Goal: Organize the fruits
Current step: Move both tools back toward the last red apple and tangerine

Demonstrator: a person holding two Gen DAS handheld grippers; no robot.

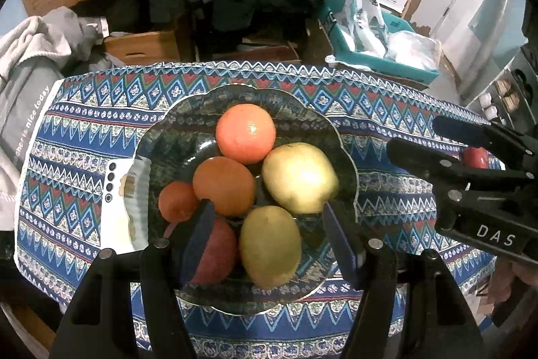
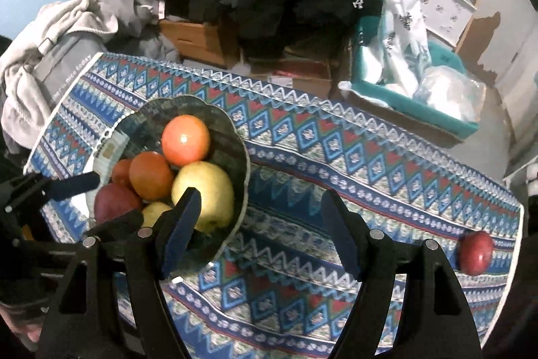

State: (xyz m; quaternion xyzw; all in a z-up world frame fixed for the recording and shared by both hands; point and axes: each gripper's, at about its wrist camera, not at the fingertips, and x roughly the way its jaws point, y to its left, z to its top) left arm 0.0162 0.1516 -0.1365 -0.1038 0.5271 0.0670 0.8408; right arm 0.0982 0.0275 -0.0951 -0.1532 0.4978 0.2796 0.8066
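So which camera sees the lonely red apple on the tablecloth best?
The right wrist view: the round red apple lies whole on the patterned blue tablecloth, far from the dark scalloped fruit bowl. In the left wrist view only a sliver of it peeks out behind the right gripper.

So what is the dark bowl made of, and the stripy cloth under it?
The bowl looks like glazed ceramic or glass: dark, patterned, with a scalloped rim and shiny glints. I cannot tell which. The cloth looks like printed woven fabric, matte, with blue, red and white zigzags; it drapes over the table edge.
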